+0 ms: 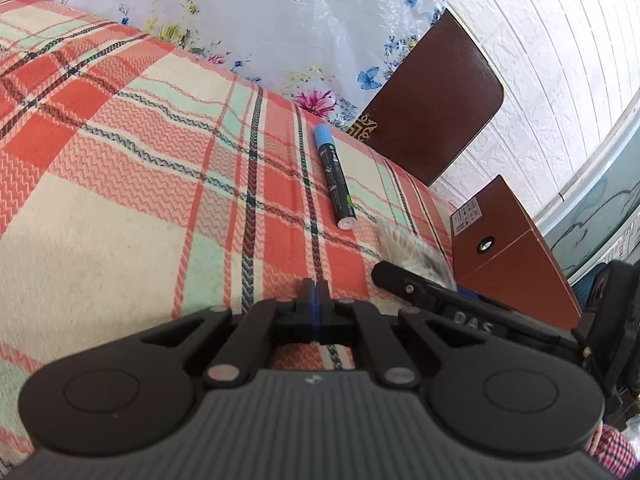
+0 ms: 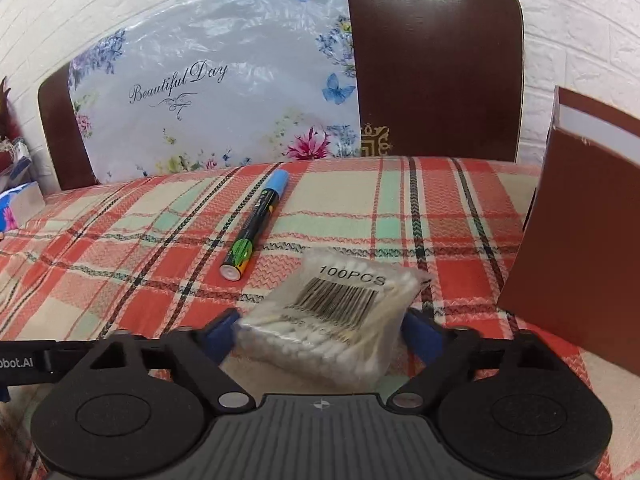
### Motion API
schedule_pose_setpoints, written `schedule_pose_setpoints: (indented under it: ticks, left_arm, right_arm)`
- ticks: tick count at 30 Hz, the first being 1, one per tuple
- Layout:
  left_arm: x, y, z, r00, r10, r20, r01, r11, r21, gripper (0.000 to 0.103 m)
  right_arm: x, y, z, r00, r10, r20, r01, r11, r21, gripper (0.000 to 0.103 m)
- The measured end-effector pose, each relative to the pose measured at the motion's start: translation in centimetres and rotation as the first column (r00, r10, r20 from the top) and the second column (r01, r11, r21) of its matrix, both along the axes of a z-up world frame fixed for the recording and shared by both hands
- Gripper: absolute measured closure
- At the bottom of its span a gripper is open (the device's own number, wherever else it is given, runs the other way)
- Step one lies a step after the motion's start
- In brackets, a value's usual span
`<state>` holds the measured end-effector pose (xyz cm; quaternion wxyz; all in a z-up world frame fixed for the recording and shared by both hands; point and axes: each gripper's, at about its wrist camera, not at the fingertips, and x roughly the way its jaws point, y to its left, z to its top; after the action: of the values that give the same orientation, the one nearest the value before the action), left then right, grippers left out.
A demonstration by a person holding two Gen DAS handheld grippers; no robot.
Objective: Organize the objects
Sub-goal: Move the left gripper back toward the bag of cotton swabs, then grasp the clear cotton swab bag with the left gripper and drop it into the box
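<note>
Cotton swabs (image 2: 332, 320), a clear bag of them with a barcode label reading 100PCS, lie on the plaid tablecloth (image 2: 120, 280) between the blue-padded fingers (image 2: 222, 332) of the right gripper (image 2: 320, 334); its jaws stand apart on either side of the bag, and whether the pads press on the plastic I cannot tell. In the left wrist view, the left gripper (image 1: 316, 292) has its two fingers closed tight together with nothing between them, low over the cloth, and the right gripper shows off to its right, just in front of the bag. Just beyond the bag lies a black marker (image 2: 256, 226) with a light blue cap (image 2: 278, 180), flat on the cloth and angled away, apart from the bag. A brown cardboard box (image 2: 576, 248) stands at the right edge of the table. Behind the table a floral plastic-wrapped pillow (image 2: 224, 100) printed "Beautiful Day" leans beside a dark brown chair back (image 2: 436, 60), against a white brick-pattern wall (image 2: 592, 20).
</note>
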<state>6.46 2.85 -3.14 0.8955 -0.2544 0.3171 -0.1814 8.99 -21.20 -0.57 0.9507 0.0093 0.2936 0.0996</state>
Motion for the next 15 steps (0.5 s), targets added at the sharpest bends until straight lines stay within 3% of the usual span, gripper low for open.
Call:
schedule_pose_setpoints:
  ticks: [2, 4, 9, 14, 15]
  left_arm:
    - [0.0, 0.0, 0.0, 1.000, 0.000, 0.000, 0.000, 1.000, 0.000, 0.099]
    - [0.0, 0.0, 0.0, 1.000, -0.001, 0.002, 0.001, 1.000, 0.005, 0.100]
    - [-0.2, -0.5, 0.3, 1.000, 0.000, 0.012, -0.001, 0.999, 0.050, 0.099]
    - [0.3, -1.9, 1.8, 0.999, 0.022, -0.025, -0.019, 0.990, 0.141, 0.099]
    - [0.6, -2.4, 2.5, 0.998, 0.036, -0.043, -0.029, 0.987, 0.157, 0.093]
  right_arm:
    - [-0.3, 0.1, 0.0, 1.000, 0.010, 0.011, -0.009, 1.000, -0.029, 0.049]
    - [-1.1, -0.2, 0.1, 1.000, 0.022, 0.012, -0.022, 0.999, -0.042, 0.053]
    - [-5.2, -2.1, 0.0, 0.998, 0.050, 0.025, -0.048, 0.995, -0.089, 0.054]
    - [-10.9, -5.3, -0.1, 1.000, 0.008, 0.018, -0.006, 0.996, -0.090, 0.054]
    - [-12.0, -5.8, -0.1, 1.000, -0.009, 0.019, 0.011, 0.996, -0.092, 0.054]
